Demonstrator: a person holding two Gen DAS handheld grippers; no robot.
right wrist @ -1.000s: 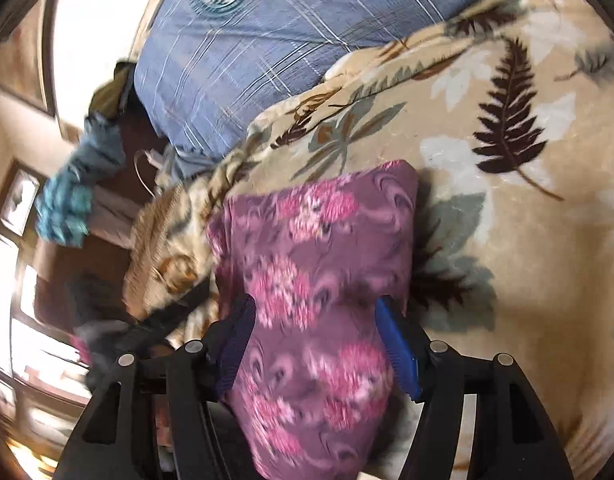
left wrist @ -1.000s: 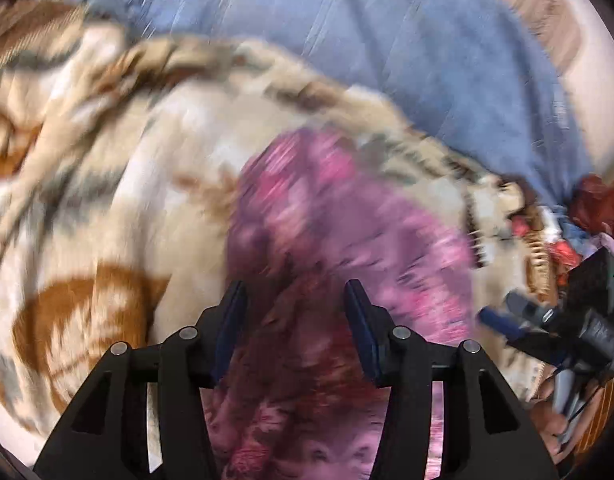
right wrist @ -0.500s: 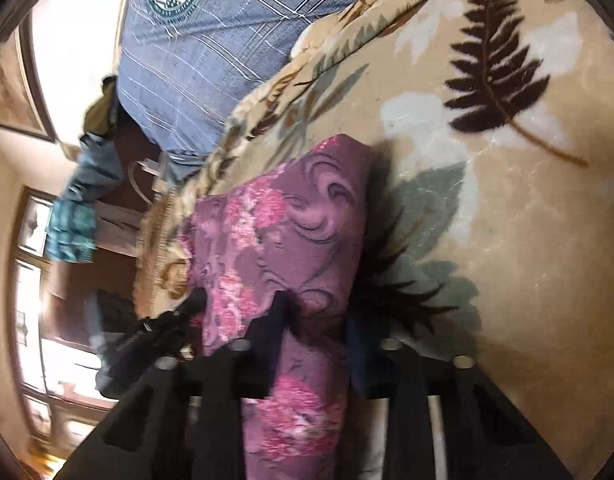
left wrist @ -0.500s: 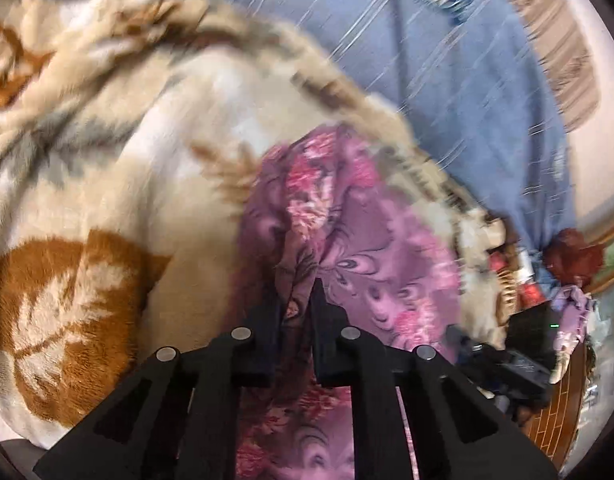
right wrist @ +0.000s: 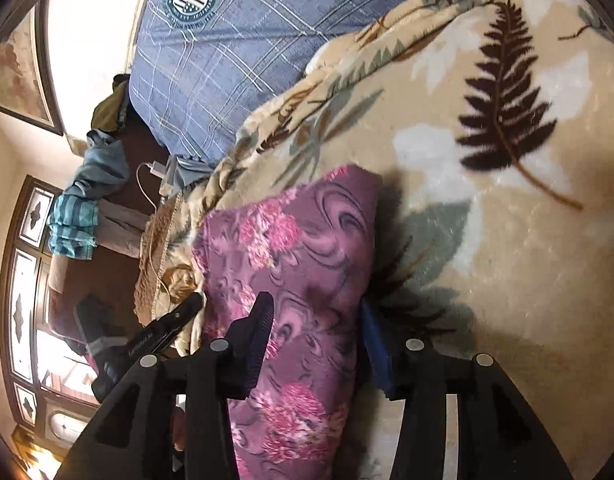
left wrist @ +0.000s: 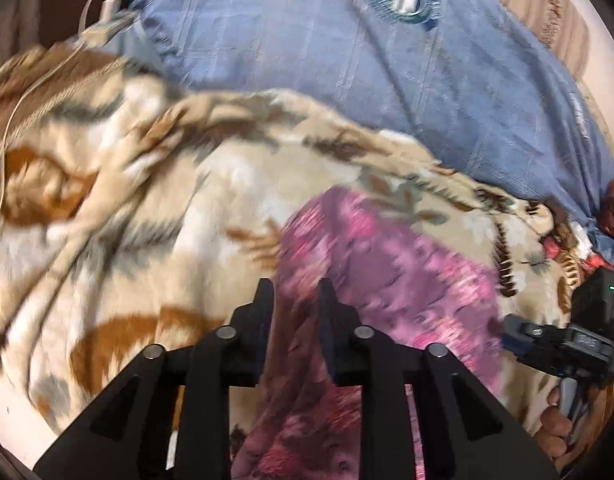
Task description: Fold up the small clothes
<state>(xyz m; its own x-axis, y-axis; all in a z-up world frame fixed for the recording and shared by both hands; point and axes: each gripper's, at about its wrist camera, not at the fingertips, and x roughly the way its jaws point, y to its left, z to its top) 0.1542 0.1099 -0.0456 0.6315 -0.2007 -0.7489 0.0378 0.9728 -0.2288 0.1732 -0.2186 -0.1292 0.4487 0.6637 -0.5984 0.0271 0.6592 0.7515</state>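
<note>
Purple floral cloth is seen between the parted jaws of the right gripper, which have just been opening. It also runs between the left gripper, whose narrowly parted jaws have likewise been opening. The garment lies on a beige leaf-patterned blanket, near a blue checked pillow.

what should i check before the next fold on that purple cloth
1. Purple cloth lies on the leaf blanket, not hanging off: ok.
2. Left gripper has cloth between its fingers, jaws just reopened; firm grip: cannot tell, view blurred.
3. Right gripper straddles the cloth, jaws just reopened, gap beside the blue finger; gripping: not ok.
4. Cloth edges squared: cannot tell, near end hidden.
5. Charger cable clear of the cloth: ok.
6. Blue pillow away from the fold area: ok.
</note>
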